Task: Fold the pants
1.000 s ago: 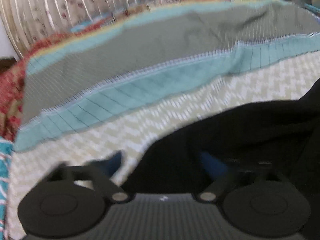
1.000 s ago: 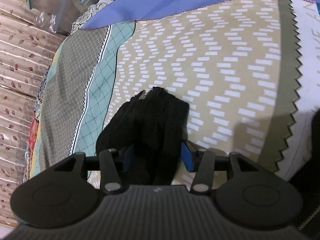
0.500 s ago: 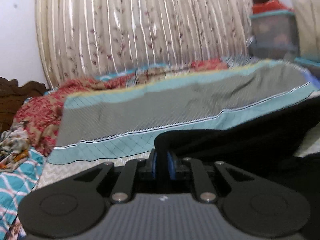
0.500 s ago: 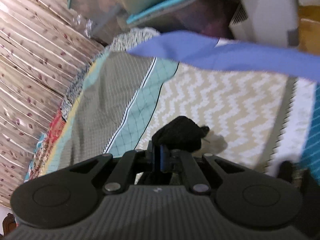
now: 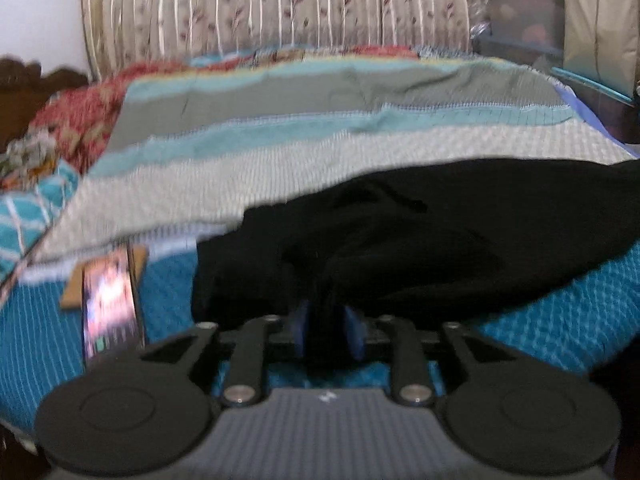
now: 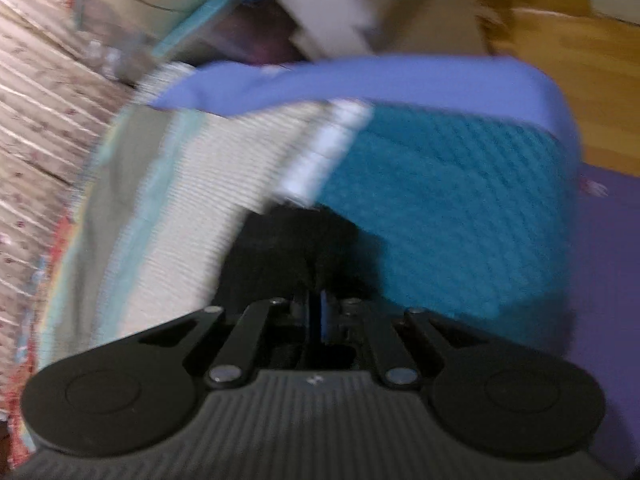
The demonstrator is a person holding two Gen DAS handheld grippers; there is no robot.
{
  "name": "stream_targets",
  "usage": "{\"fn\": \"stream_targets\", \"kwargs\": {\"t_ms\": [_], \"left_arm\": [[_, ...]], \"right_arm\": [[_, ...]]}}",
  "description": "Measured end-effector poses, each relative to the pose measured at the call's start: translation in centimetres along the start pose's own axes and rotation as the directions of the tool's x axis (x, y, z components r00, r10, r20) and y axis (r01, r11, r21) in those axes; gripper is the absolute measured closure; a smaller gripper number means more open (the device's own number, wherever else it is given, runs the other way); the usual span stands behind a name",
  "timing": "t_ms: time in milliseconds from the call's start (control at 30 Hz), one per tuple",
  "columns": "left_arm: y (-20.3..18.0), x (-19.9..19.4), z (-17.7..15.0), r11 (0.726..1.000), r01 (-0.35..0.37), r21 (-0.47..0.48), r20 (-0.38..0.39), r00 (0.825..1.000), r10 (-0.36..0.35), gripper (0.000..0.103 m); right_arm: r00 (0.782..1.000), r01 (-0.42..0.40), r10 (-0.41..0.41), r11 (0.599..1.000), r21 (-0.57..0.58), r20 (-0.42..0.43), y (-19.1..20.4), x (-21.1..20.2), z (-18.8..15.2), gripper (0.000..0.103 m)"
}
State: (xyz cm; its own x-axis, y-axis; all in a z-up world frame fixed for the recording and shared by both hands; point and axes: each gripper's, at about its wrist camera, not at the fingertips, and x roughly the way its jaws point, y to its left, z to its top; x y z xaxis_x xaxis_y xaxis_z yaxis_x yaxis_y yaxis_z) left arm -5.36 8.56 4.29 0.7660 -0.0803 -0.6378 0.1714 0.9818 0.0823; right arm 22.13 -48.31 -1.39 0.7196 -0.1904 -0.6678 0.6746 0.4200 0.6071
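The black pants are bunched and stretch from the middle to the right edge of the left wrist view, over the bed cover. My left gripper is shut on a fold of them. In the right wrist view another bunch of the pants sits just ahead of my right gripper, which is shut on it above the teal part of the bed cover. Both views are motion-blurred.
A phone with a lit screen stands on the teal cover left of my left gripper. Curtains hang behind the bed. Storage boxes stand at the far right. The bed's blue edge and the wooden floor show beyond the right gripper.
Both grippers closed on the pants, then pulled back toward the near teal side of the bed, dragging the pants along. The phone has come into the left view.
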Motion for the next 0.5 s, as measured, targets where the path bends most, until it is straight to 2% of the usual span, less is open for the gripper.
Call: {"fn": "stream_targets", "kwargs": {"t_ms": [33,67,100,133,200,267,367,433,500], "left_arm": [[0.3,-0.5,-0.4,1.0,0.014,-0.012,-0.002,1.0,-0.014,0.066],[0.8,-1.2,-0.6,0.999,0.031,-0.022,0.007,0.999,-0.031,0.064],[1.4,-2.1,-0.8,0.998,0.046,-0.034,0.02,0.999,-0.046,0.057],[2.3,-3.0,-1.0,0.997,0.052,-0.059,0.037,0.998,-0.05,0.05],[4.0,-4.5,-1.5,0.989,0.05,-0.137,0.063,0.997,-0.041,0.046],[6.8,-4.9,-1.0,0.962,0.052,-0.267,0.07,0.997,-0.034,0.045],[10.3,-4.0,-0.6,0.884,0.089,-0.46,0.07,0.995,-0.064,0.043],[11.8,-2.2,-0.4,0.821,0.129,-0.557,0.062,0.991,-0.115,0.043],[12.5,-0.2,0.0,0.76,0.175,-0.626,0.058,0.982,-0.179,0.043]], "right_arm": [[0.999,0.033,-0.033,0.999,-0.002,0.001,-0.1,0.4,-0.6,0.076],[0.998,0.067,-0.067,0.998,0.007,0.014,0.0,0.6,-1.1,0.047],[0.996,0.086,-0.086,0.996,0.02,0.031,0.0,0.4,-1.3,0.036],[0.993,0.1,-0.102,0.995,0.028,0.066,0.4,0.0,-1.4,0.037],[0.985,0.114,-0.114,0.993,0.004,0.128,1.6,-0.5,-1.7,0.038],[0.974,0.126,-0.116,0.991,-0.042,0.193,3.6,-1.1,-2.2,0.039],[0.971,0.038,-0.006,0.991,-0.131,0.238,6.7,-3.2,-3.9,0.041],[0.972,-0.049,0.105,0.966,-0.253,0.21,10.1,-2.7,-5.4,0.042],[0.972,-0.156,0.216,0.893,-0.421,0.097,14.5,-1.2,-7.9,0.043]]}}
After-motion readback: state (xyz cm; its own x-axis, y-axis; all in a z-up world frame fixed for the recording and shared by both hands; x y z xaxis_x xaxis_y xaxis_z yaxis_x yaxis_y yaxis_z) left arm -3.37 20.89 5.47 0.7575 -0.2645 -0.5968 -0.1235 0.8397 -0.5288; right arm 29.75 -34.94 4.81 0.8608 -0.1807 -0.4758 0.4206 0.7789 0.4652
